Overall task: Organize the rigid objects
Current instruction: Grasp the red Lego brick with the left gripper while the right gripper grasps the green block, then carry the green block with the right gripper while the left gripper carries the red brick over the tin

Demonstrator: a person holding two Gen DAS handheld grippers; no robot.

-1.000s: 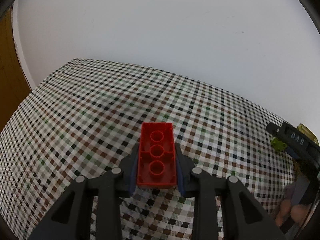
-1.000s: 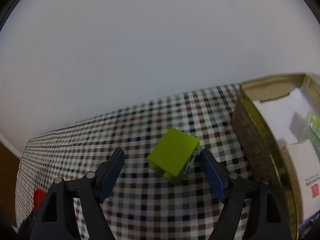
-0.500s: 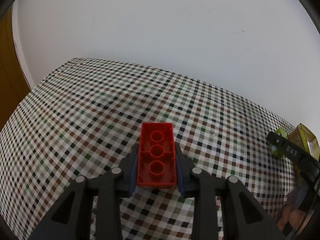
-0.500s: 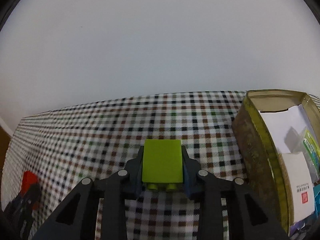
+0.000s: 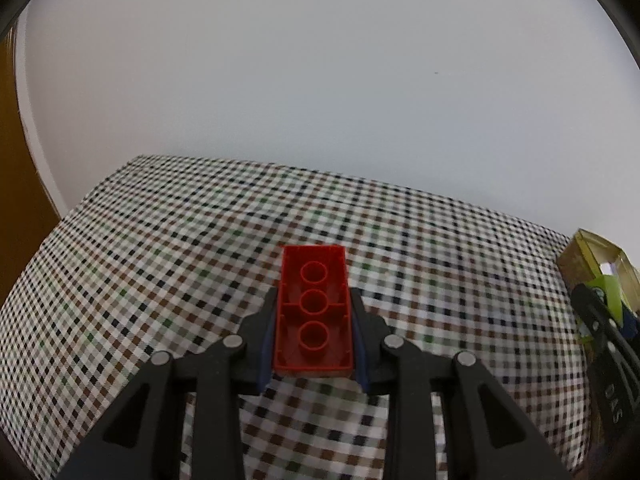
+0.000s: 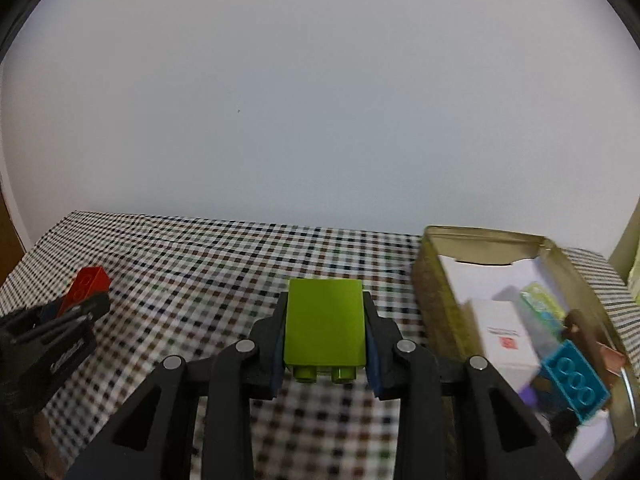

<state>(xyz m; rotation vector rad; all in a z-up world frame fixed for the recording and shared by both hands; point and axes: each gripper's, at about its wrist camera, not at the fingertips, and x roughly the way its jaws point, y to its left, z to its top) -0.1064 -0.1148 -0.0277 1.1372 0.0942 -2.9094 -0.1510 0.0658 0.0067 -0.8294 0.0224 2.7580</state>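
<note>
Bricks, two, rigid plastic, likely light and slick-sided: red brick [image 5: 313, 312], hollow underside showing, is sitting clamped in the left tool [image 5: 314, 336] above the checked bench [image 5: 160, 240]; green brick [image 6: 325, 324] is riding gripped by its flat sides in the right tool [image 6: 325, 344], near the open tin [image 6: 432, 300] at the bench's right edge.

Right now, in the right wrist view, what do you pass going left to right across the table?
Left gripper holding the red brick → right gripper clamped on the green brick → gold tin → white box inside it → blue brick inside it.
</note>
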